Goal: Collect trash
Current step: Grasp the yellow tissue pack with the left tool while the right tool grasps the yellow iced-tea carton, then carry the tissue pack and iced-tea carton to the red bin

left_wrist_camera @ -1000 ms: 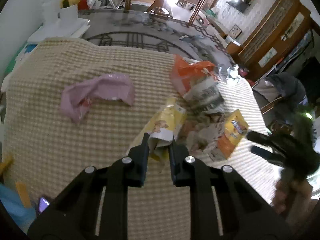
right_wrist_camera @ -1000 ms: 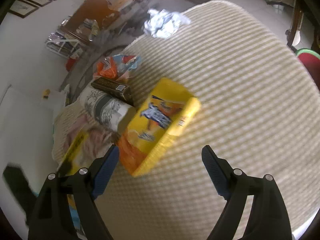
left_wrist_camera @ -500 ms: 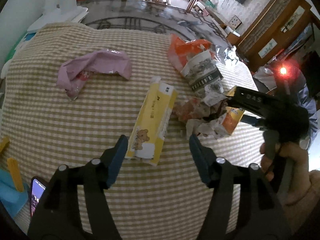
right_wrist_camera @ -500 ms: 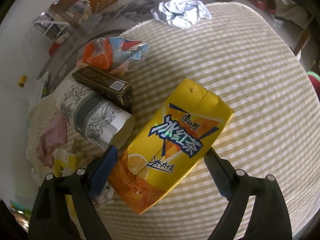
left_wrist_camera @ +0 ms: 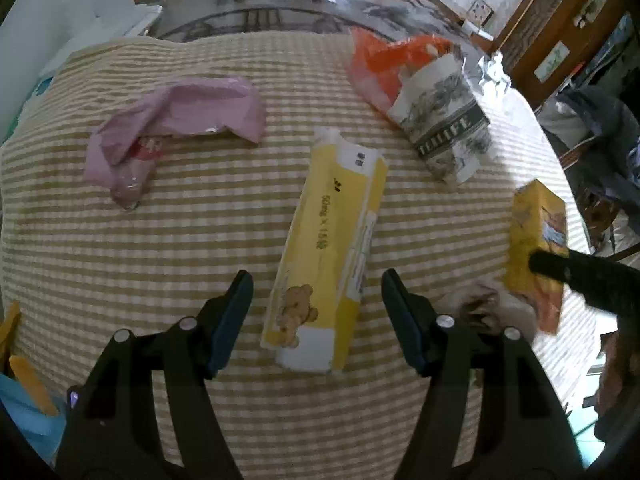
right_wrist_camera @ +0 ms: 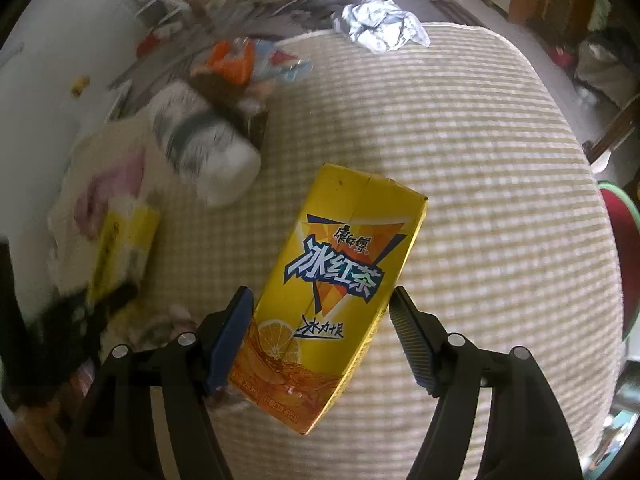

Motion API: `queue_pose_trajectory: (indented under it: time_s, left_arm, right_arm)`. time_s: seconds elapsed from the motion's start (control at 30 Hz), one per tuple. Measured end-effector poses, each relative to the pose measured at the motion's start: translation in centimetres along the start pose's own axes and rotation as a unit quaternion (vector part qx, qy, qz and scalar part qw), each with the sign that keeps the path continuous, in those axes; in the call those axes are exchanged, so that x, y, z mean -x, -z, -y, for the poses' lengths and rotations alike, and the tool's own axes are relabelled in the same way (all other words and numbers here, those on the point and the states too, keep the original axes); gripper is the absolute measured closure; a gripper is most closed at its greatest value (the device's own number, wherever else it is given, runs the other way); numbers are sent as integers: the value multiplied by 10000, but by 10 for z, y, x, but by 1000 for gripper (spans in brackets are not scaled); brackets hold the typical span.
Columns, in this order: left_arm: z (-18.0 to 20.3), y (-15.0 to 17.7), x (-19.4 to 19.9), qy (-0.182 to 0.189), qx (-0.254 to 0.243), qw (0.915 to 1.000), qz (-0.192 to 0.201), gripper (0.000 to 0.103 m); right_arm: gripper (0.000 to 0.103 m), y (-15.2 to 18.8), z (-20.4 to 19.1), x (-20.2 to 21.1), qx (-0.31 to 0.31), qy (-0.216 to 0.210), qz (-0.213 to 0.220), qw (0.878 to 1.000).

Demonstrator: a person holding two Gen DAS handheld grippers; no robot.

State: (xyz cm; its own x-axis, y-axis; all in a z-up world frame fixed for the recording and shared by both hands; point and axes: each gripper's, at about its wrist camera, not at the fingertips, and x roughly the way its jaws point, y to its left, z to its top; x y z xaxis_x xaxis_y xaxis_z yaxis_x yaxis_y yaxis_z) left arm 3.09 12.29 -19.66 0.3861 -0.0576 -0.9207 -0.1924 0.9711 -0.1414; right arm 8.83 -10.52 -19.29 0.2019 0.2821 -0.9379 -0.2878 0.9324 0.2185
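From the left wrist view, our left gripper [left_wrist_camera: 316, 292] hangs with its fingers [left_wrist_camera: 232, 316] wide apart on either side of the long yellow tissue pack [left_wrist_camera: 328, 248], which lies flat on the checked cloth of the desk [left_wrist_camera: 200, 240]. If we close from here, we judge that the soft pack may buckle or slide out, since only its near end sits between the fingers. A pink bag [left_wrist_camera: 176, 120] and a grey-printed paper sleeve [left_wrist_camera: 444, 124] lie farther off, clear of the grasp. At the right edge our other tool reaches the drink carton [left_wrist_camera: 536, 248].

From the right wrist view, our right gripper [right_wrist_camera: 320, 328] straddles the yellow tea carton [right_wrist_camera: 336, 288], fingers [right_wrist_camera: 230, 340] apart. The left one looks to be touching the carton's edge, the right one stands off. The carton sits skewed, so an uneven squeeze could twist it loose. Crumpled foil [right_wrist_camera: 380, 26] waits at the far edge.
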Motion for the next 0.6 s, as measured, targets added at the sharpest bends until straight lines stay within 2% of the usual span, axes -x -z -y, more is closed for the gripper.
queue_pose_trajectory:
  time_s: [0.03,0.07,0.1,0.3,0.47,0.6]
  left_arm:
    - [2,0,-3,-31,-26,10000,-23,41]
    - [2,1,-4,-61,-40,10000,-30,51]
    - [4,1,-4,-101,-45,9999,-35,55]
    - [1,3,0,-103,66,9999,85,61]
    - [-5,5,24,-37,275,9987,427,61]
    - [-3,3,51,90,368,9961,791,61]
  right_arm:
    - [35,4,0,0,26,43,6,10000]
    - [35,7,-2,0,50,77,20,10000]
    - [35,8,-4,0,73,99,43,9999]
    - [33,2,-11,-4,211,286,24,9994]
    - [32,1,-12,-11,151,343,-71,9993]
    - [35,3,-11,-5,176,302,48,9994]
